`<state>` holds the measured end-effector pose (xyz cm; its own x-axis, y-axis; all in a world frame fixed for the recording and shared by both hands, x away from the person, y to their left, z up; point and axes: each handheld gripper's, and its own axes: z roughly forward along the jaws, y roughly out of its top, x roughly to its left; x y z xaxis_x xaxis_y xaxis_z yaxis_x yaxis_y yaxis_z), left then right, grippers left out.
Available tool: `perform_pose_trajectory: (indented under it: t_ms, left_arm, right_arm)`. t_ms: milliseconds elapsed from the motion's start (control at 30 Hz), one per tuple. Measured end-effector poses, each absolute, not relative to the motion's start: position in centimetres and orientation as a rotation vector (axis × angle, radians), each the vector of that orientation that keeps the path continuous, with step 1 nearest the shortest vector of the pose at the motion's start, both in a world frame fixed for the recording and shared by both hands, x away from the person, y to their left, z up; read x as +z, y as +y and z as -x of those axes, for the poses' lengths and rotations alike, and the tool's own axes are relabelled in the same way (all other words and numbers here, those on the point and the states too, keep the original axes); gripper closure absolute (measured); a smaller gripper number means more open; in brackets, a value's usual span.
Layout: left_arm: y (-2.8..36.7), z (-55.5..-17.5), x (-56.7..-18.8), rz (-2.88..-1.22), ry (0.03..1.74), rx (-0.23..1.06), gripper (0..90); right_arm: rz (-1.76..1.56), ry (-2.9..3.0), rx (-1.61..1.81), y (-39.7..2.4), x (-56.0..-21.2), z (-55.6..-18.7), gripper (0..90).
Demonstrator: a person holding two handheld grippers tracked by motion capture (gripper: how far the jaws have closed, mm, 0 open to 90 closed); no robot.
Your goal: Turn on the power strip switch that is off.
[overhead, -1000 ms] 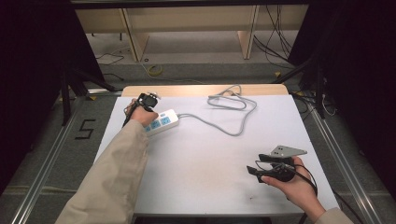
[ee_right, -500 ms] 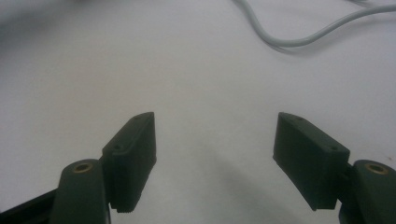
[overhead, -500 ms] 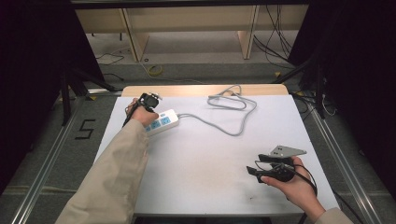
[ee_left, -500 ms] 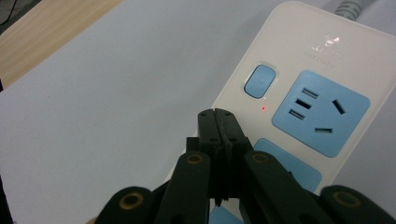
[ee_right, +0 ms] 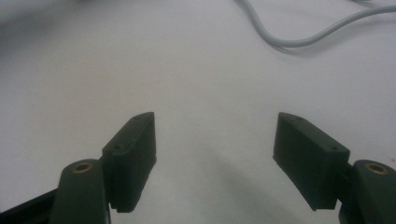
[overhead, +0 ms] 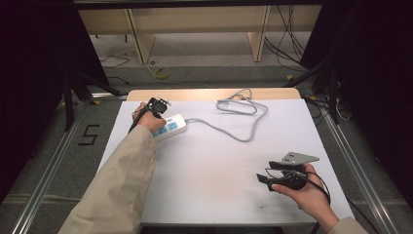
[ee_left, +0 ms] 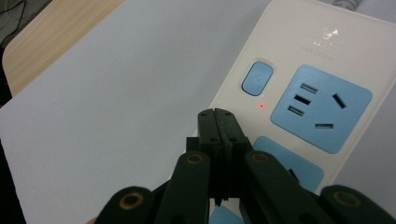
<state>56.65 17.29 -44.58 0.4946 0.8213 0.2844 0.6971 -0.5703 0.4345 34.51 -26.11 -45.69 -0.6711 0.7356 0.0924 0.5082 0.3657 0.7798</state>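
Note:
A white power strip [overhead: 171, 126] with blue sockets lies at the table's far left. Its grey cable [overhead: 243, 122] loops across the back of the table. My left gripper [overhead: 155, 108] hovers over the strip's near end, jaws shut with nothing between them. In the left gripper view the shut tips [ee_left: 218, 120] sit just below the strip's blue switch button [ee_left: 257, 78], beside a small lit red dot [ee_left: 261, 106] and a blue socket [ee_left: 321, 107]. My right gripper [overhead: 269, 171] rests low at the table's near right, jaws open and empty [ee_right: 215, 154] over the bare white surface.
The white table top [overhead: 214, 175] has a wooden strip [overhead: 204, 93] along its far edge. A stretch of grey cable [ee_right: 299, 35] lies ahead of the right gripper. Metal rails [overhead: 44, 190] run along the floor on both sides, with shelving legs behind.

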Motion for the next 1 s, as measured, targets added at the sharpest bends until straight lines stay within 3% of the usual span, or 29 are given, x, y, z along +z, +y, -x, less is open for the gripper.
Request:
perform_pose_trajectory:
  t_ms: [1000]
  left_arm:
    - [17.34,-56.7,-44.63,-2.474,1.303,0.674,90.0]
  right_arm:
    - [-1.102,2.358,1.198,-26.09,-45.6,-34.5,30.4]
